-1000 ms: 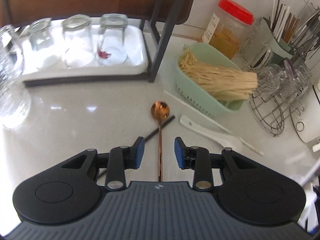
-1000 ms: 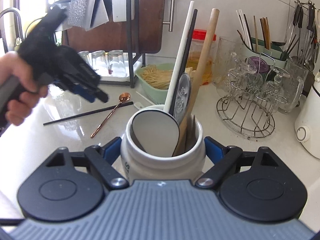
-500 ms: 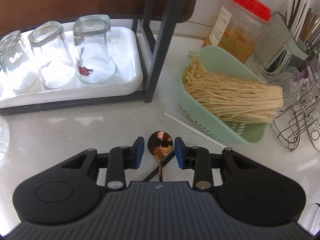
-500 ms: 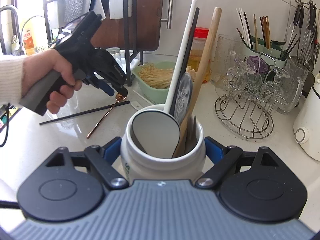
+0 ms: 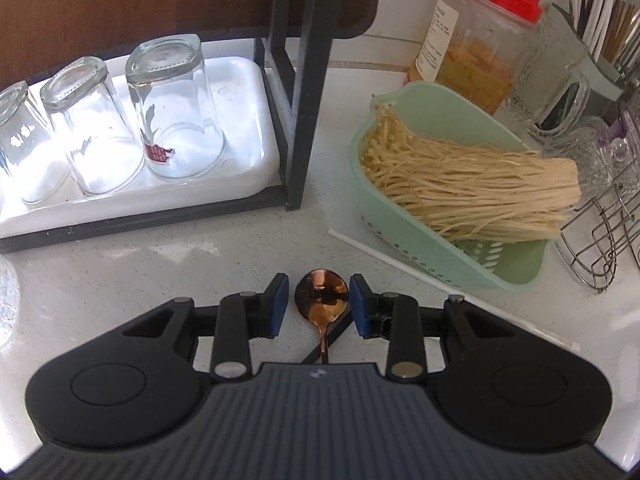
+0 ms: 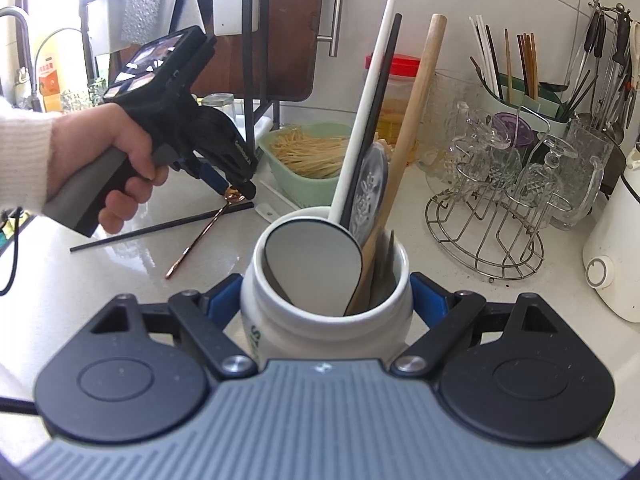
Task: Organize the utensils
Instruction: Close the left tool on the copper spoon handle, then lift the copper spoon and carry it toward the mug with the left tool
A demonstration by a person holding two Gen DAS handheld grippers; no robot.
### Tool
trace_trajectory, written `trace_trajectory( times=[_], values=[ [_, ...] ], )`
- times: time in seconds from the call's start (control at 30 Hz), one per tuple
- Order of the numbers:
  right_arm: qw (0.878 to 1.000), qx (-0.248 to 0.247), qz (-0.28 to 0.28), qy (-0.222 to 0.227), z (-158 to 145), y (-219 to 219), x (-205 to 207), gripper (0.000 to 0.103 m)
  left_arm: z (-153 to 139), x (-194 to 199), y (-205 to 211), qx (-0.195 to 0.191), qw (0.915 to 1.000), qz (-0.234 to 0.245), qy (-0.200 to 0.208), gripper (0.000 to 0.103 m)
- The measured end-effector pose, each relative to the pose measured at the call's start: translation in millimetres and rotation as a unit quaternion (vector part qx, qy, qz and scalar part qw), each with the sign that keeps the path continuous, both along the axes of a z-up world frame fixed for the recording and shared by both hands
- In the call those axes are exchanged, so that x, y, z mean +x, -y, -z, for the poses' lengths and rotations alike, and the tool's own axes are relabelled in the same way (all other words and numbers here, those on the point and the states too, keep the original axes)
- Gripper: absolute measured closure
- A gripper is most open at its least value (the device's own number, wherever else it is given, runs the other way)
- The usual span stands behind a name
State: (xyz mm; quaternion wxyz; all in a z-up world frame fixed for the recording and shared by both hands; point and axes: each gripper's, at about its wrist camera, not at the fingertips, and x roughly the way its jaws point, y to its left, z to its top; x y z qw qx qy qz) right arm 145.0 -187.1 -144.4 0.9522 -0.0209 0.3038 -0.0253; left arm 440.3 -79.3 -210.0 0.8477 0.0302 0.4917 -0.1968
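A copper spoon [image 5: 321, 305] lies on the white counter, its bowl between the blue pads of my left gripper [image 5: 319, 307]. The jaws are open and stand on either side of the bowl, apart from it. The spoon [image 6: 208, 224] and a black chopstick [image 6: 160, 228] crossing it also show in the right wrist view, under the left gripper [image 6: 236, 188]. My right gripper [image 6: 326, 300] is shut on a white ceramic utensil jar [image 6: 320, 320] that holds a white ladle, a wooden handle, chopsticks and a patterned spoon.
A green strainer of enoki mushrooms [image 5: 452, 188] sits right of the spoon, with a white chopstick [image 5: 400, 264] in front of it. A black rack with a white tray of upturned glasses [image 5: 168, 108] stands at the back left. A wire glass rack [image 6: 500, 208] stands at right.
My left gripper has moved forward and down along the copper spoon, from its handle to its bowl. The right gripper and jar have stayed still.
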Motion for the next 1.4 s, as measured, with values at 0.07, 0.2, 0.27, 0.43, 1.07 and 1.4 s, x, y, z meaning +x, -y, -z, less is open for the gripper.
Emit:
trace_trajectory(
  times=[0.07,0.2,0.27,0.43,1.07,1.4],
  values=[
    [1.0,-0.002,0.001,0.001,0,-1,0,0.013,0,-1,-1,0.003,1.0,0.0,0.001,0.067],
    [1.0,-0.003,0.001,0.002,1,0,2,0.013,0,-2,-3,0.001,1.0,-0.004,-0.003,0.069],
    [1.0,-0.003,0.001,0.001,0,0,2,0.013,-2,-3,-5,-0.003,1.0,-0.008,-0.004,0.07],
    [1.0,-0.002,0.0,0.002,0,1,2,0.013,-14,-12,-9,-0.009,0.9999,-0.01,0.007,0.07],
    [1.0,0.002,-0.025,0.007,0,4,2,0.013,-65,-92,-21,-0.057,0.9968,-0.039,0.041,0.07],
    [0.999,0.004,-0.036,0.015,2,5,3,0.013,-97,-121,-20,-0.069,0.9945,-0.039,0.069,0.07]
  ],
)
